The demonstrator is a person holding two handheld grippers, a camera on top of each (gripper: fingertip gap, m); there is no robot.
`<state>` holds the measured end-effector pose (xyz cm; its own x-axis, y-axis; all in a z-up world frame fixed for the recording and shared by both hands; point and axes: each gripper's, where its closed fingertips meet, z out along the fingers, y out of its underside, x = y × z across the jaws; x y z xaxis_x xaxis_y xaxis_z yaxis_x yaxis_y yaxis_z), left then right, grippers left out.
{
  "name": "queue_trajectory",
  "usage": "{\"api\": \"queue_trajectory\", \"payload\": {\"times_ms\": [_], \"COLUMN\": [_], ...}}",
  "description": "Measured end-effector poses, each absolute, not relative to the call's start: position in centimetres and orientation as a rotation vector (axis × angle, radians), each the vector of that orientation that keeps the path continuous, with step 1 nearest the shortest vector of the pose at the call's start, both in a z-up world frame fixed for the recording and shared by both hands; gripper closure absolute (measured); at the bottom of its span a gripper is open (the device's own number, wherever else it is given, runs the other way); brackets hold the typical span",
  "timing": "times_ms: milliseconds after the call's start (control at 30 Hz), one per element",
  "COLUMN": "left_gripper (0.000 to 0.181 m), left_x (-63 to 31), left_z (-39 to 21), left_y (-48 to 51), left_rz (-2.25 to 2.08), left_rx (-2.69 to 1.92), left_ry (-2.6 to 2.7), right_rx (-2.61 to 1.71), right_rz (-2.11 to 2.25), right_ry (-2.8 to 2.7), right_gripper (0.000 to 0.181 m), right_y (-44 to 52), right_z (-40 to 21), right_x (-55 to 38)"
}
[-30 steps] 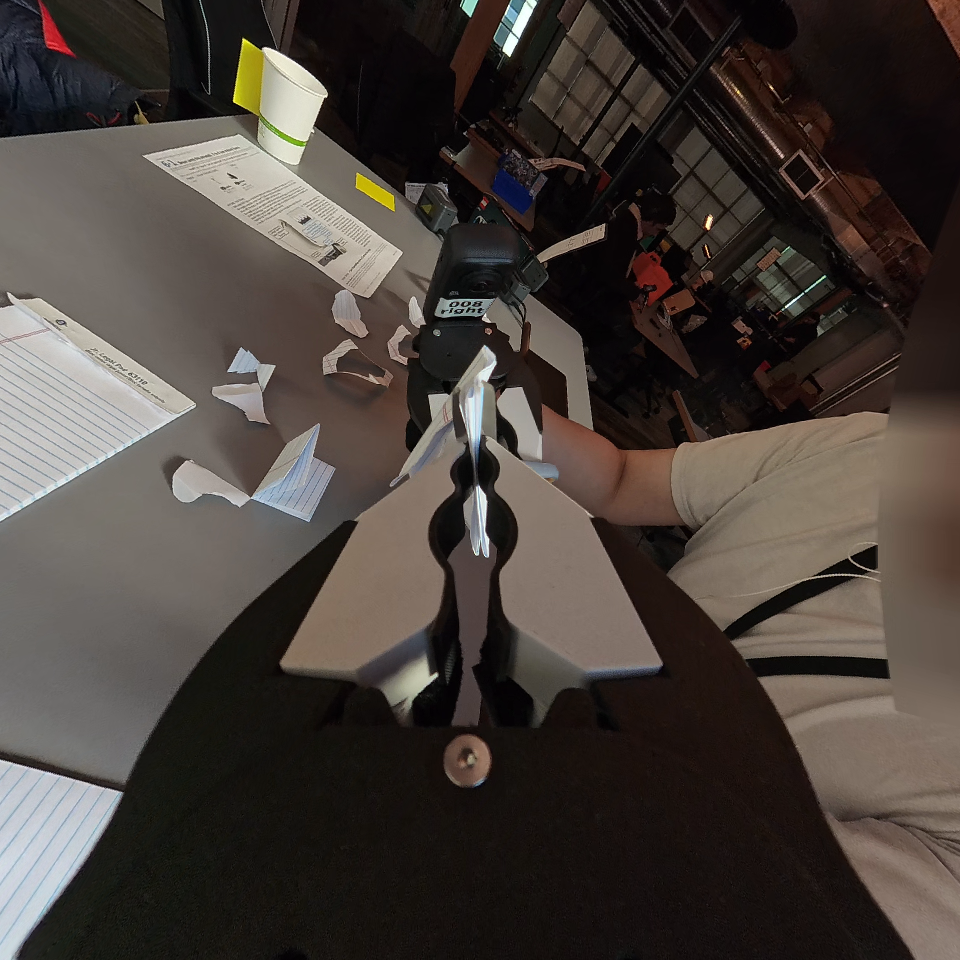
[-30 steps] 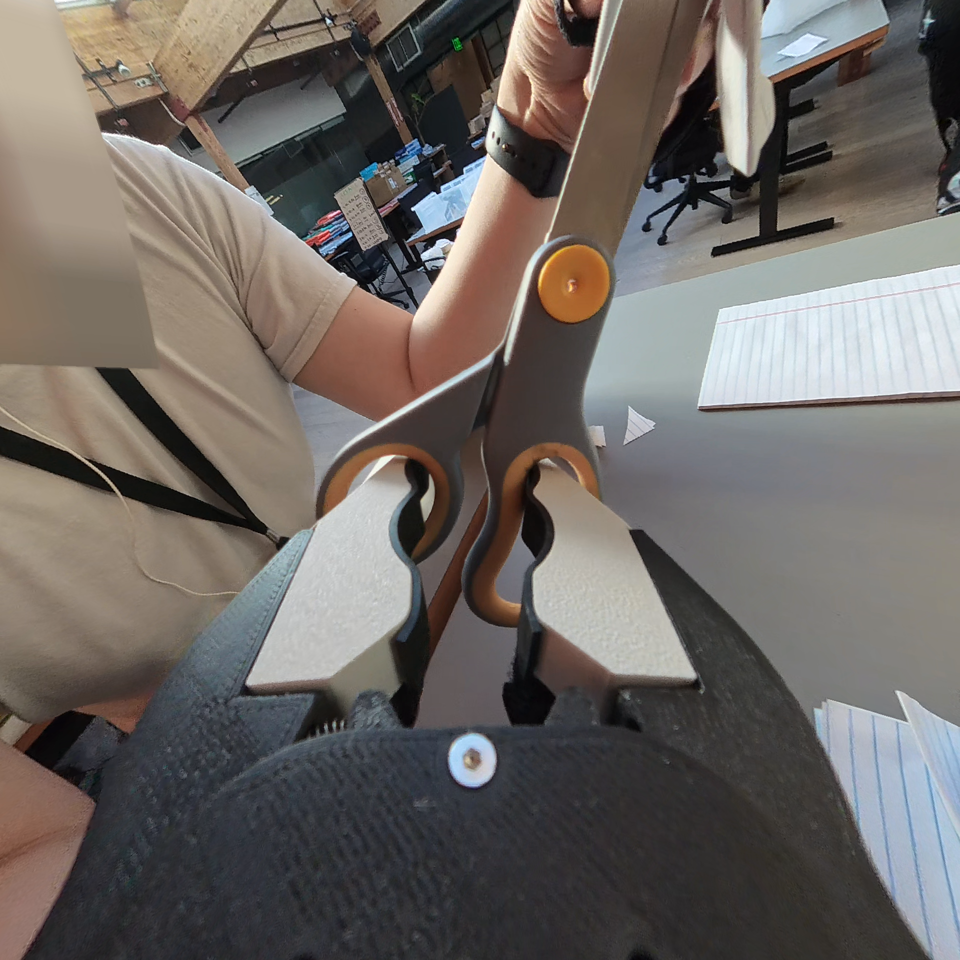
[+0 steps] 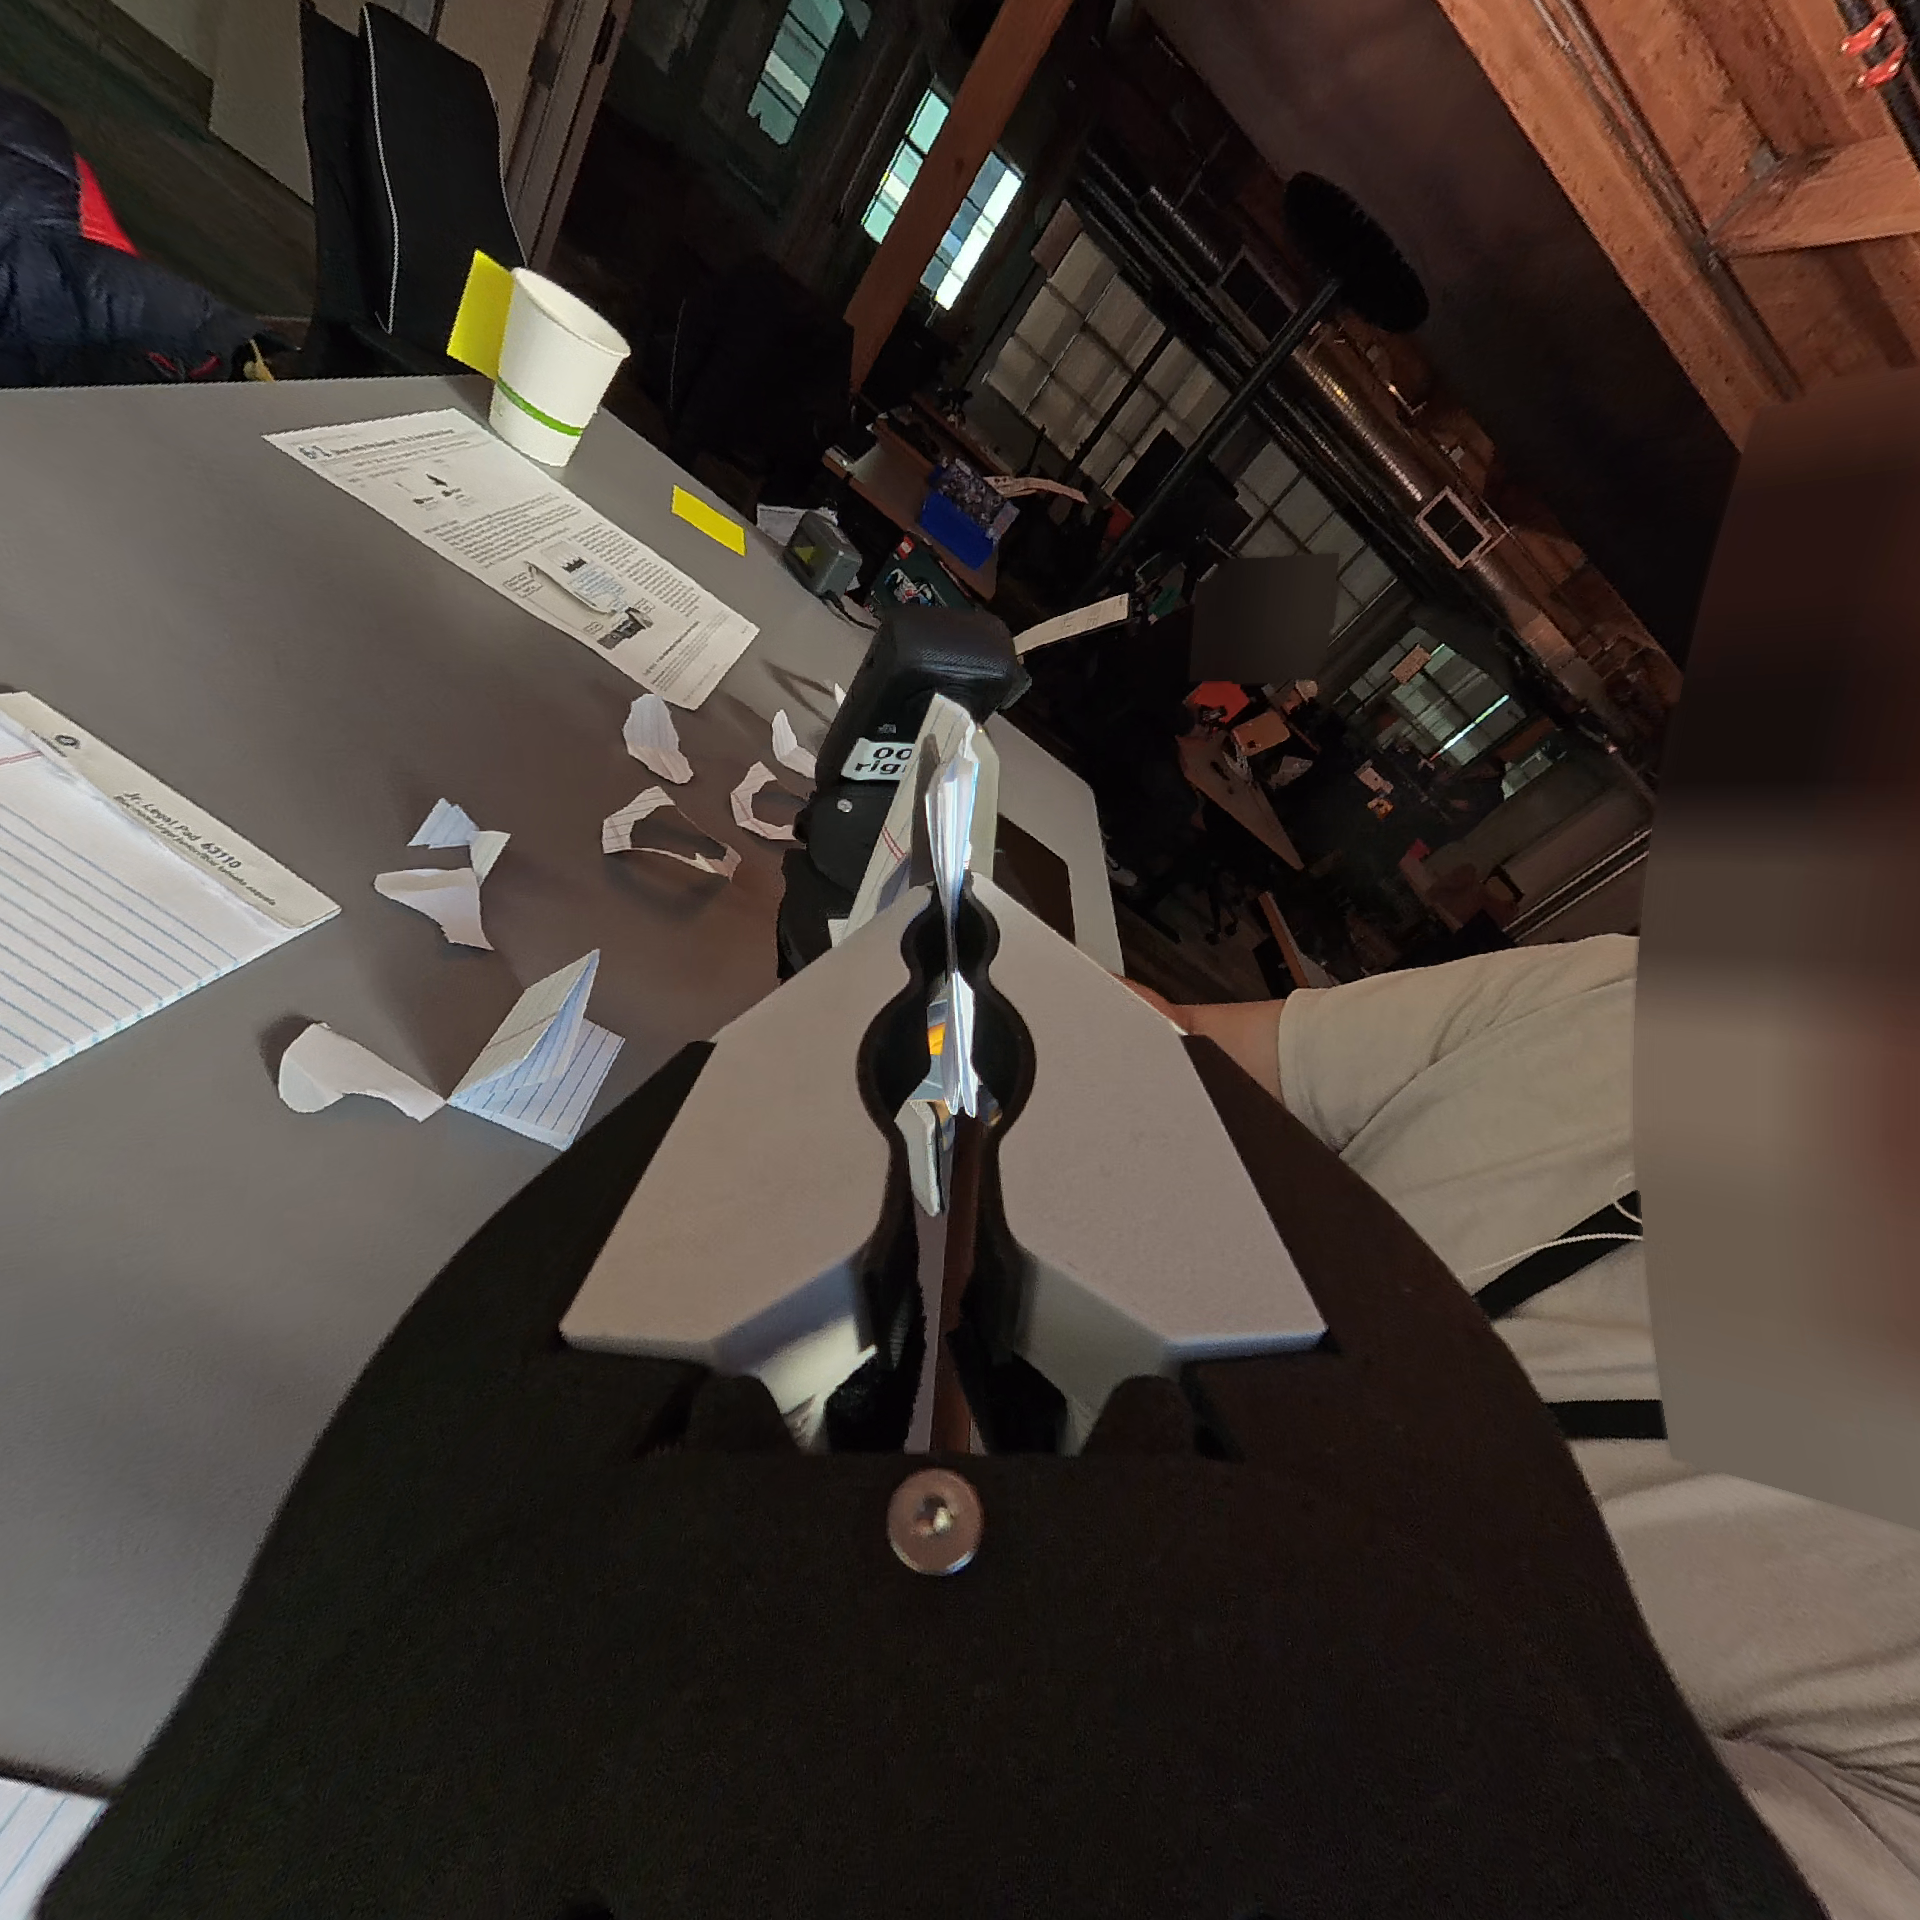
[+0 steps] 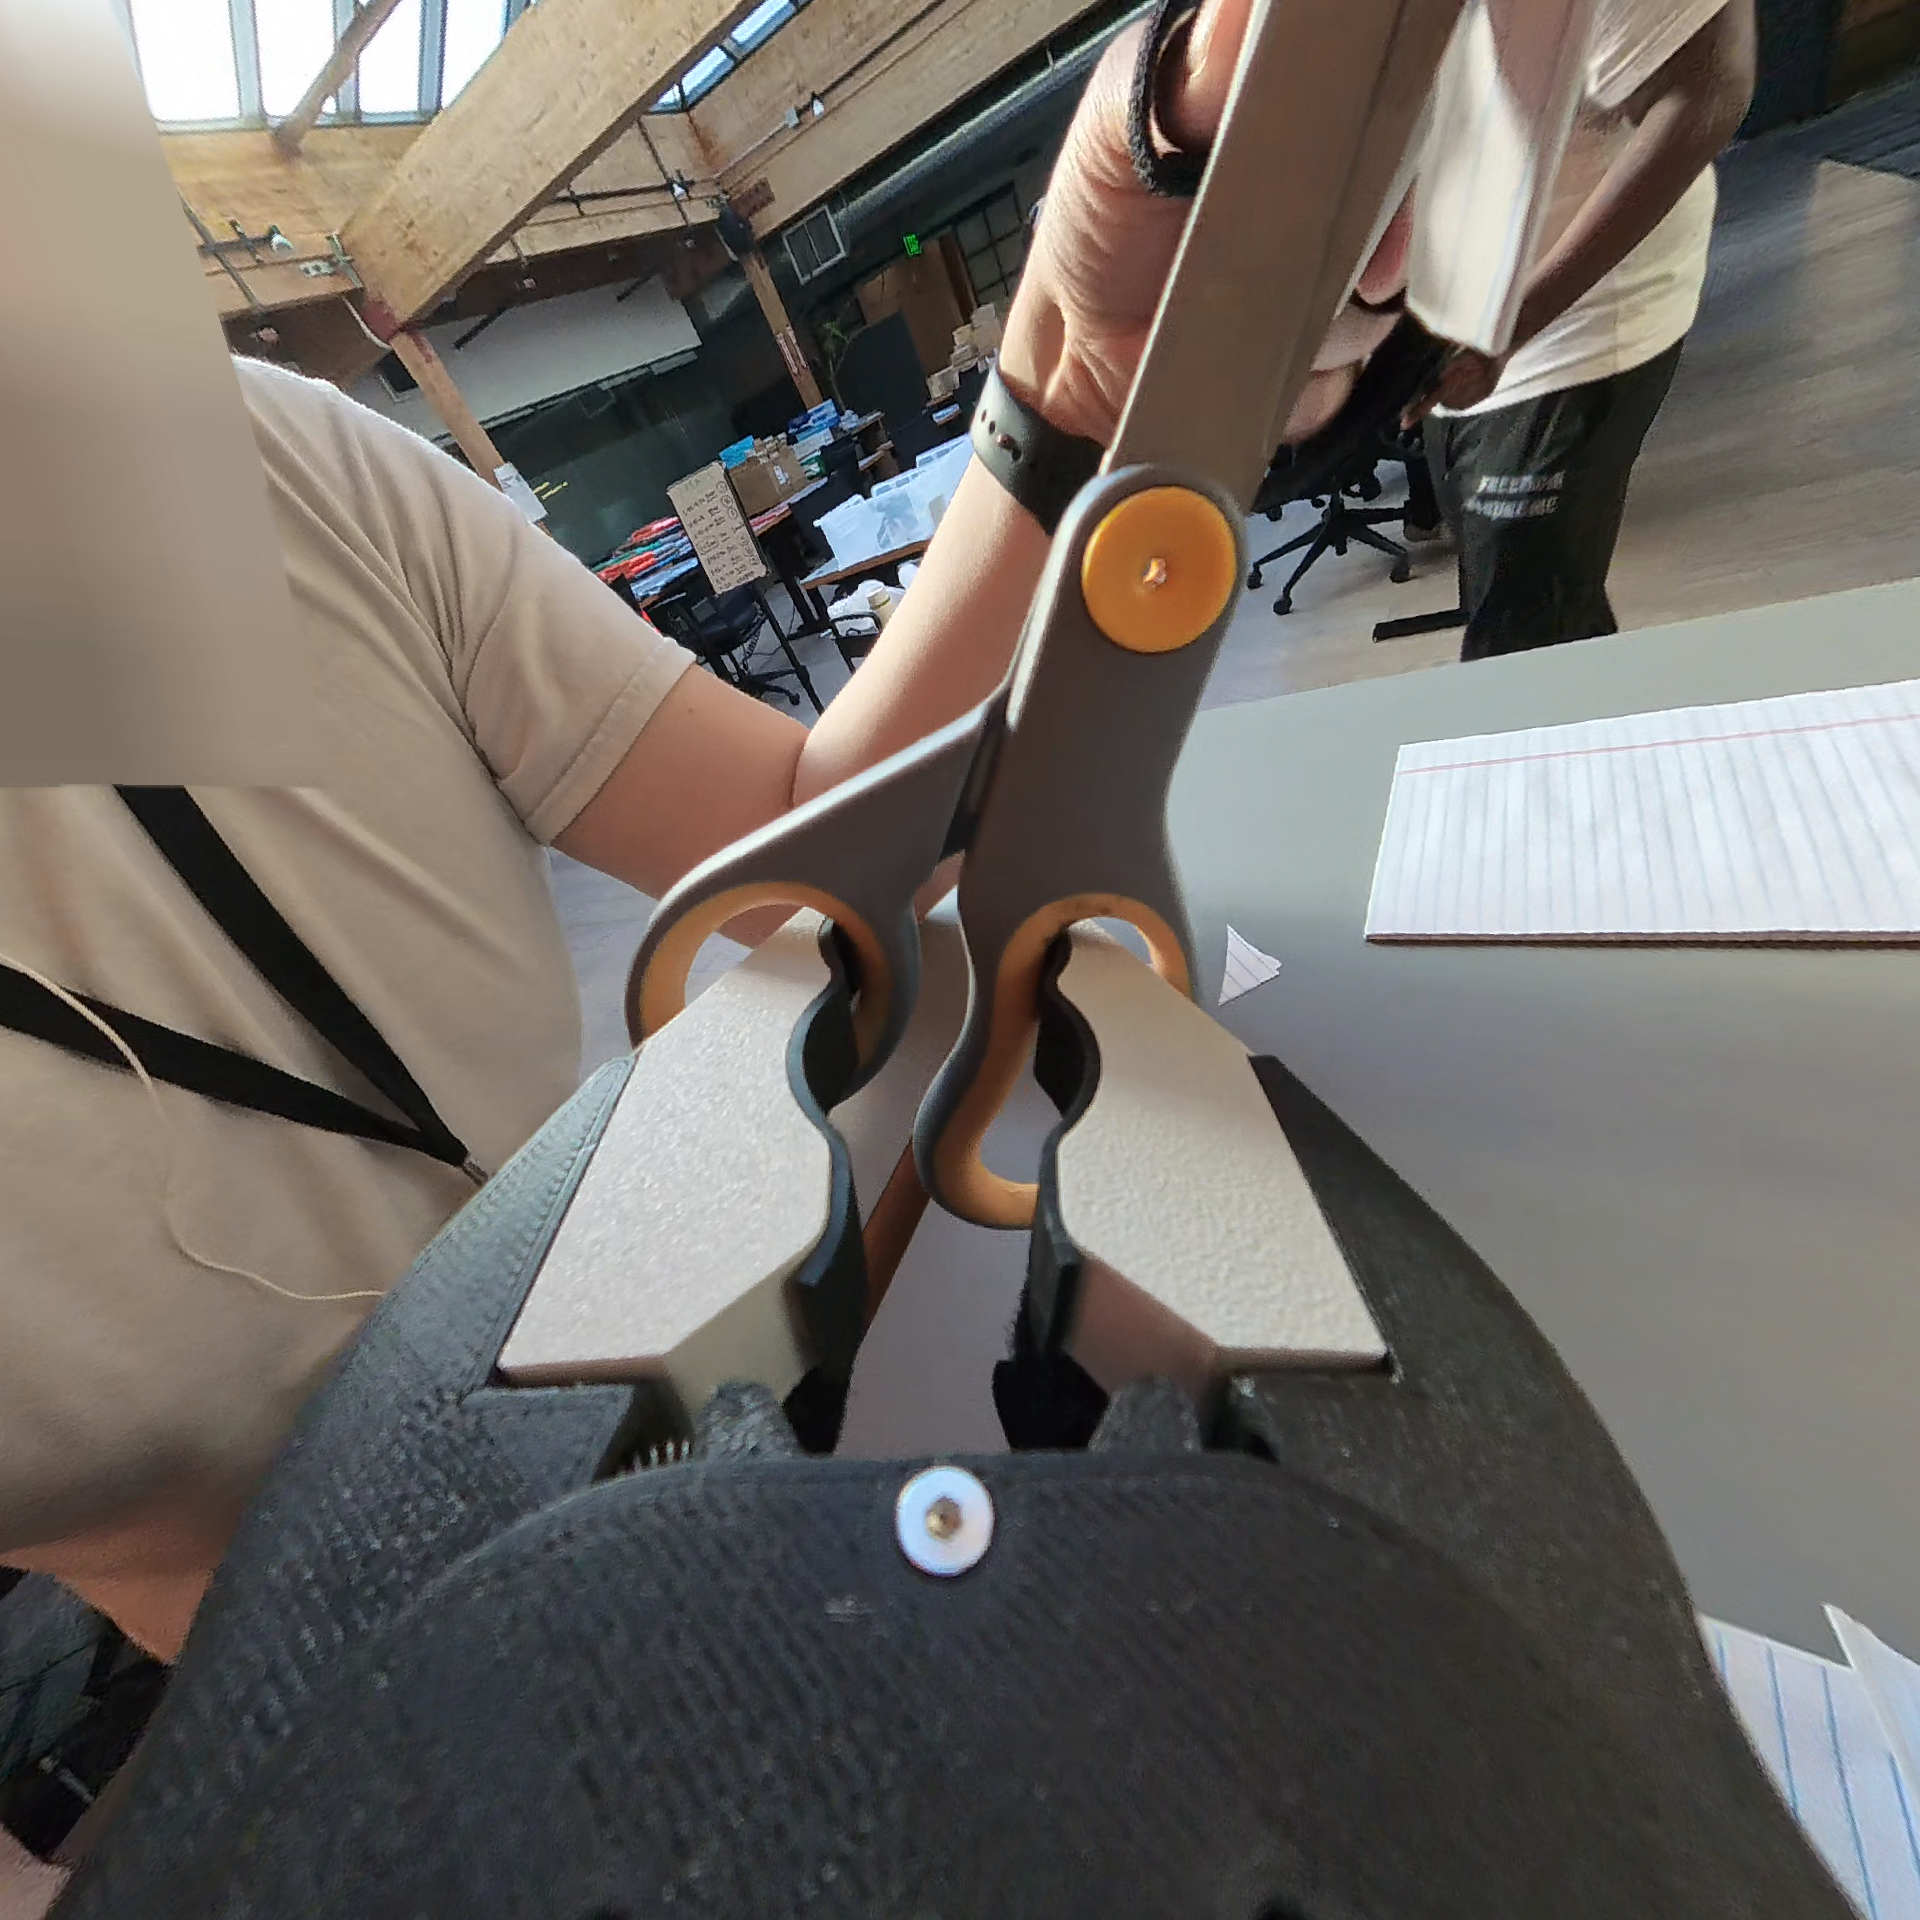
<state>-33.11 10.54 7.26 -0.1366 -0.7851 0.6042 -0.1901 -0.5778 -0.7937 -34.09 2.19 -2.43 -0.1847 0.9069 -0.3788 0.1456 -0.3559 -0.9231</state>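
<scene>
The folded lined paper point(image 3: 951, 831) is pinched upright between the pressed-together jaws of the left gripper point(image 3: 948, 935), above the worktop point(image 3: 260, 644). The scissors point(image 4: 1081, 810) have come closer to it than a second ago. The right gripper point(image 4: 951, 935) keeps its jaws spread, one finger in each handle ring. Cut scraps point(image 3: 447, 883) lie nearby.

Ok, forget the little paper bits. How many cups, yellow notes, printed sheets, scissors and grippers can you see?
cup: 1
yellow notes: 2
printed sheet: 1
scissors: 1
grippers: 2, the left gripper and the right gripper
Total: 7
</scene>
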Motion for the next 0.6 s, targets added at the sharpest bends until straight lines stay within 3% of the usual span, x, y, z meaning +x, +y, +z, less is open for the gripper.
{"api": "queue_trajectory", "payload": {"times_ms": [300, 600], "left_gripper": [0.181, 0.177], "left_x": [-33.4, -31.6], "left_z": [7.8, 4.3], "left_y": [10.5, 8.2], "left_rz": [-1.788, -1.983], "left_rx": [-1.658, -1.773], "left_ry": [1.078, 1.232], "right_rx": [-1.483, -1.617], "right_rz": [1.620, 1.619], "right_ry": [-1.206, -1.022], "right_gripper": [0.151, 0.155], "right_y": [1.9, -1.8], "right_z": [-1.7, -3.8], "right_x": [-35.0, -34.0]}}
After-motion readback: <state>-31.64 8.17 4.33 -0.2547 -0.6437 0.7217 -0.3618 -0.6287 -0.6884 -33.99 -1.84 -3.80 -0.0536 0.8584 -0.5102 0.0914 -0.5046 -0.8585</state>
